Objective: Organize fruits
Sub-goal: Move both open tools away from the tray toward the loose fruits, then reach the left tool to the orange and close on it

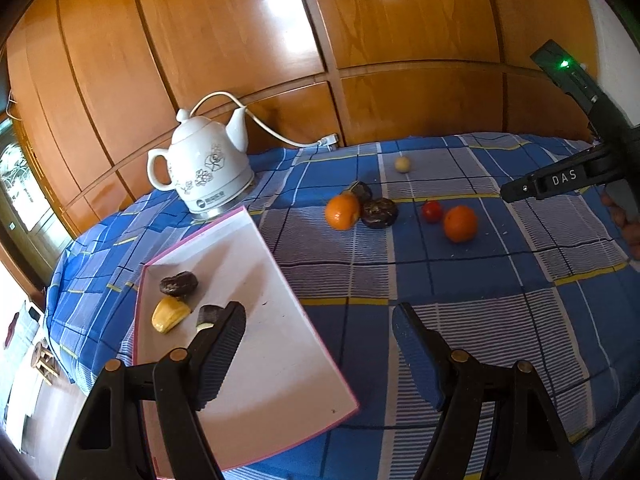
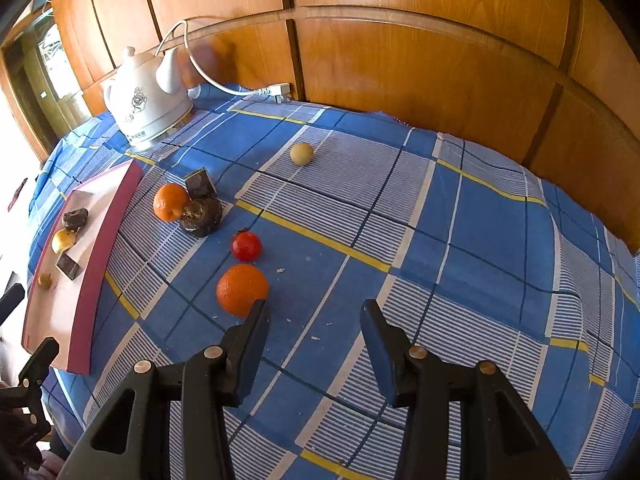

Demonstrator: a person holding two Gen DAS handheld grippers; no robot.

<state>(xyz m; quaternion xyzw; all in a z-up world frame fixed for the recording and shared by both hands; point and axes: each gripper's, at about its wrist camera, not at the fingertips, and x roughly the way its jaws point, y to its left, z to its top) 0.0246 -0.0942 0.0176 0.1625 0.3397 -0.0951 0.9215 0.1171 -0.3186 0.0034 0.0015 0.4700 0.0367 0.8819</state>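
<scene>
A white tray with a pink rim (image 1: 260,360) lies at the left and holds a dark fruit (image 1: 178,283), a yellow piece (image 1: 170,314) and a dark cube (image 1: 208,315). My left gripper (image 1: 320,322) hovers open over the tray's right edge, nothing between its fingers. On the checked cloth lie two oranges (image 2: 242,289) (image 2: 171,201), a red tomato (image 2: 247,246), a dark round fruit (image 2: 201,216), a dark cube (image 2: 200,185) and a pale ball (image 2: 301,153). My right gripper (image 2: 316,316) is open and empty, its left finger just beside the near orange.
A white floral kettle (image 1: 204,172) with its cord stands at the cloth's back left, next to the tray (image 2: 100,248). Wooden panels (image 1: 280,40) rise behind the table. The cloth's edge drops off at the left. Small crumbs (image 2: 280,270) lie near the tomato.
</scene>
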